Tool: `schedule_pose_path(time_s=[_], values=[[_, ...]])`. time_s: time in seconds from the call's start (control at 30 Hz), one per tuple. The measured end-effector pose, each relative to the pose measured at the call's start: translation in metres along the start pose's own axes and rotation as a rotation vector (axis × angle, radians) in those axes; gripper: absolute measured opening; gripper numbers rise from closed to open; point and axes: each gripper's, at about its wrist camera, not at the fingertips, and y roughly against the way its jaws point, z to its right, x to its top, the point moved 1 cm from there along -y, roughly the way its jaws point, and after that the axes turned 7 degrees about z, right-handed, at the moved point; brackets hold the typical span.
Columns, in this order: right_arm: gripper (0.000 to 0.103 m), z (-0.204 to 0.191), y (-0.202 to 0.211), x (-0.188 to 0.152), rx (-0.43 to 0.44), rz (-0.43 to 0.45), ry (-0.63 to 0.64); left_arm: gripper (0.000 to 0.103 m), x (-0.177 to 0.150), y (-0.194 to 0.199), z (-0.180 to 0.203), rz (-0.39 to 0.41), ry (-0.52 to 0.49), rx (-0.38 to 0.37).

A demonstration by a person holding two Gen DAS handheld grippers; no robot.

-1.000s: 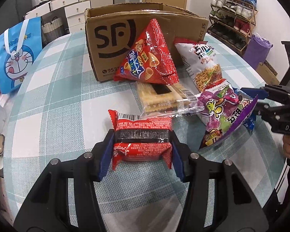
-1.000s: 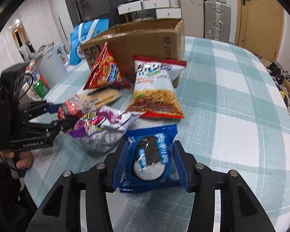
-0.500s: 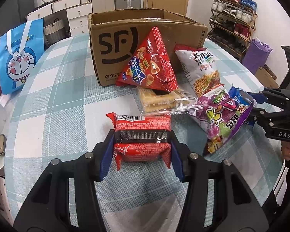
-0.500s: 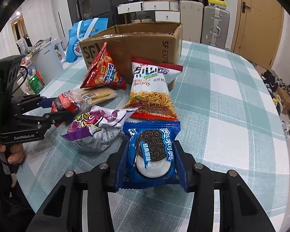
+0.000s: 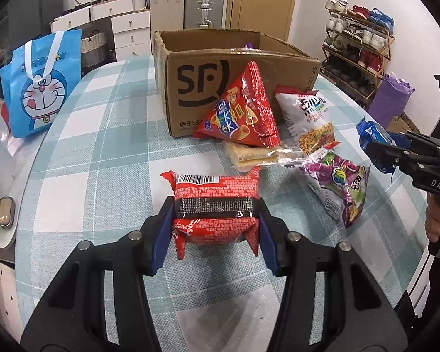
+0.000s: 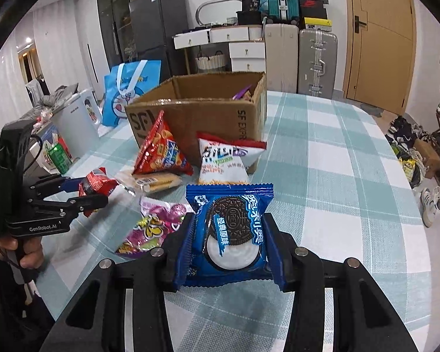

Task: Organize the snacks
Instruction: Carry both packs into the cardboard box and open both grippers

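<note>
We see 2 handheld grippers, each clamped on 1 snack above the checked tablecloth (image 5: 108, 152). The left gripper (image 5: 214, 223) has its blue pads (image 5: 162, 234) pressed against both ends of a red snack pack (image 5: 215, 205) with a black band and a barcode on its upper edge; the jaws stand only as far apart as the pack is wide, and the pack sits clear of the cloth. The right gripper (image 6: 230, 243) pinches a blue Oreo packet (image 6: 230, 231) between its pads, the packet upright and facing the camera, its sides squeezed in.

Between the 2 tools and the open cardboard box (image 5: 220, 67) lie 4 loose snacks: a red triangular chip bag (image 5: 243, 111) leaning against the box front, a white noodle-snack bag (image 5: 311, 117) just beside it, a clear pack of crackers (image 5: 255, 152) under the triangular bag's lower edge, and a purple bag (image 5: 343, 184) nearest the right gripper. Something purple shows inside the box.
</note>
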Motion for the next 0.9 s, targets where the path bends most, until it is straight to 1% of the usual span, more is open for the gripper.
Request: schedule_pose_path(time_s=[0.3, 0.4, 0.9], values=[[0.045, -0.011, 0.005, 0.016, 0.026, 0.057, 0.004, 0.049, 0.014, 0.015, 0.000, 0.039, 0.006, 0.000], [0.045, -0.015, 0.006, 0.024, 0.036, 0.075, 0.011, 0.049, 0.021, 0.018, 0.000, 0.055, -0.004, 0.010], [0.045, -0.026, 0.002, 0.056, 0.069, 0.147, 0.029, 0.049, 0.060, 0.024, -0.006, 0.116, 0.017, 0.017]])
